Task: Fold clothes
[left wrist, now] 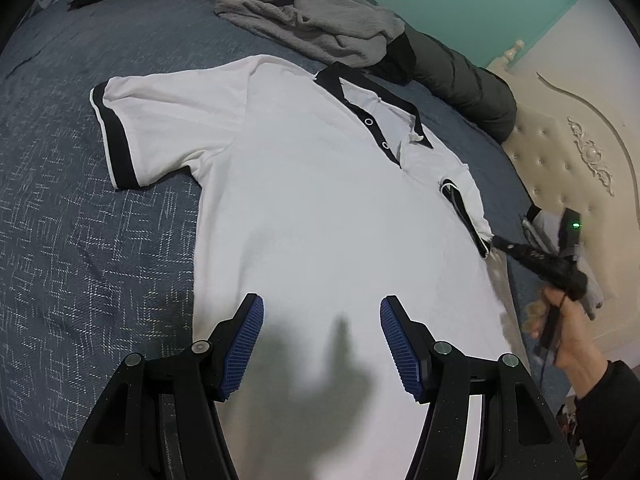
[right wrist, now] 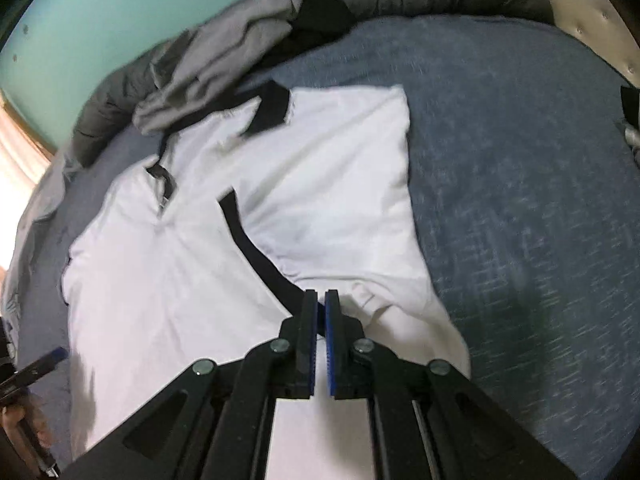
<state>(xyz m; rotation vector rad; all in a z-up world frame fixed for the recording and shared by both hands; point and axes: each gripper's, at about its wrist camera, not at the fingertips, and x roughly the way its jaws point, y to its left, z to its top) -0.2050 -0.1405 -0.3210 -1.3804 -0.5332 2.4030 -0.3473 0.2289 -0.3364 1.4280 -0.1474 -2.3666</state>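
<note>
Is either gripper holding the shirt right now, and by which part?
The right gripper is shut on the white polo shirt at its black sleeve cuff. The left gripper is open, holding nothing.

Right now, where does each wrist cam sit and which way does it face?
Left wrist: on the open left gripper, angled down over the white polo shirt with black trim on the blue-grey bedspread; the person's right hand shows at right.
Right wrist: on the right gripper, shut on the shirt's black-cuffed sleeve, facing the teal wall.
Shared: shirt, bedspread, crumpled grey garment, wall.
</note>
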